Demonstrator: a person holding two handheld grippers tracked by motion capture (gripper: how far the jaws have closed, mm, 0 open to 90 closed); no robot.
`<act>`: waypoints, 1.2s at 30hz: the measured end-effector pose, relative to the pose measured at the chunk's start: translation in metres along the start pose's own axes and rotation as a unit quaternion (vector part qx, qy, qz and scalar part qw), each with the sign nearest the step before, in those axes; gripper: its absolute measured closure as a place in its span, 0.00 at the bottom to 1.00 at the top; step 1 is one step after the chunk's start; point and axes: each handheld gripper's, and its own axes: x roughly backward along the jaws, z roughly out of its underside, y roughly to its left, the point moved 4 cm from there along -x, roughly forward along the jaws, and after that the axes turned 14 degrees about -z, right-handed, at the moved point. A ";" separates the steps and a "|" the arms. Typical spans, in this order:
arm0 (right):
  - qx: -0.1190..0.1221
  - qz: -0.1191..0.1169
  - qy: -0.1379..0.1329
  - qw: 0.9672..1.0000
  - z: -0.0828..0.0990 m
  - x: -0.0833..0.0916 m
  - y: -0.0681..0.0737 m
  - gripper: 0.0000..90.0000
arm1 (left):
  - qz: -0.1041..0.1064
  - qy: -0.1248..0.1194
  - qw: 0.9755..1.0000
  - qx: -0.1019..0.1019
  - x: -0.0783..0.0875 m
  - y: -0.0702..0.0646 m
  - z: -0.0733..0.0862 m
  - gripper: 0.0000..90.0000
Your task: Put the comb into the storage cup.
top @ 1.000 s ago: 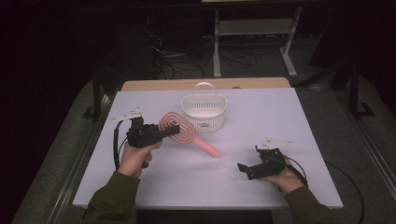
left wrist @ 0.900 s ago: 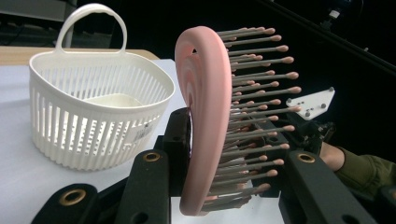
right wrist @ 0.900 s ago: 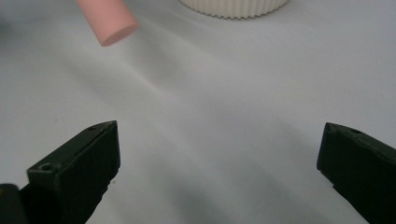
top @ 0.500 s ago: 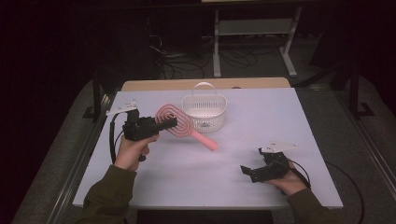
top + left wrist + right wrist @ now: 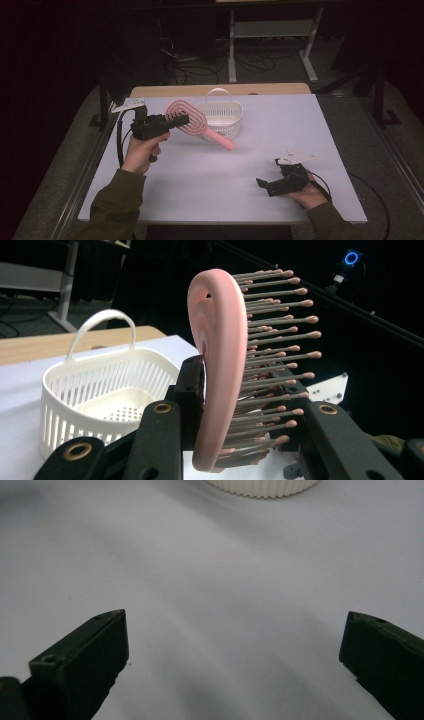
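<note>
- Dark room surrounds a white bench (image 5: pixel 310 130) with cables and a metal stand on the floor behind it.
- Left tool (image 5: pixel 176 120) is clamped on the head of a pink hairbrush (image 5: pixel 192 121); in the left gripper view one jaw presses the smooth back and the other sits among the bristles (image 5: pixel 272 330).
- Hairbrush hangs clear of the bench, its handle (image 5: pixel 220 139) slanting down in front of the white basket (image 5: pixel 220 117), whose carry handle stands upright.
- My reading: pick-up is done, and what is left is carrying the brush over the rim and letting it go inside the basket, which looks empty in the left gripper view.
- Right tool (image 5: pixel 267 184) rests low near the front right of the bench with jaws wide apart and nothing between them.
- Room to move: bare bench lies between the two tools and to the right of the basket; the left edge of the bench is close beside the left hand (image 5: pixel 142 152), and the basket sits near the far edge.
- Basket's handle arch is the likeliest snag for the long brush, so entry from one side of it looks safer.
</note>
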 end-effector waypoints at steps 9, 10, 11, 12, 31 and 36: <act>0.003 -0.002 0.001 1.000 0.000 0.000 0.000 0.00 | -0.002 -0.012 1.000 -0.005 -0.006 0.002 -0.017 0.72; 0.001 -0.001 0.000 1.000 0.000 0.000 0.000 0.00 | -0.003 -0.014 1.000 -0.005 -0.007 0.002 -0.019 0.72; 0.001 -0.001 -0.001 1.000 0.000 0.000 0.000 0.00 | -0.003 -0.015 1.000 -0.004 -0.008 0.003 -0.020 0.72; 0.000 -0.001 -0.001 1.000 0.000 0.000 0.000 0.00 | -0.003 -0.017 1.000 -0.004 -0.008 0.003 -0.021 0.72; 0.001 -0.002 0.001 1.000 0.000 0.001 0.000 0.00 | -0.020 -0.031 0.999 0.005 -0.030 0.021 -0.038 0.72; 0.004 -0.004 0.002 1.000 0.000 0.000 0.000 0.00 | -0.023 -0.034 0.999 0.012 -0.039 0.027 -0.040 0.72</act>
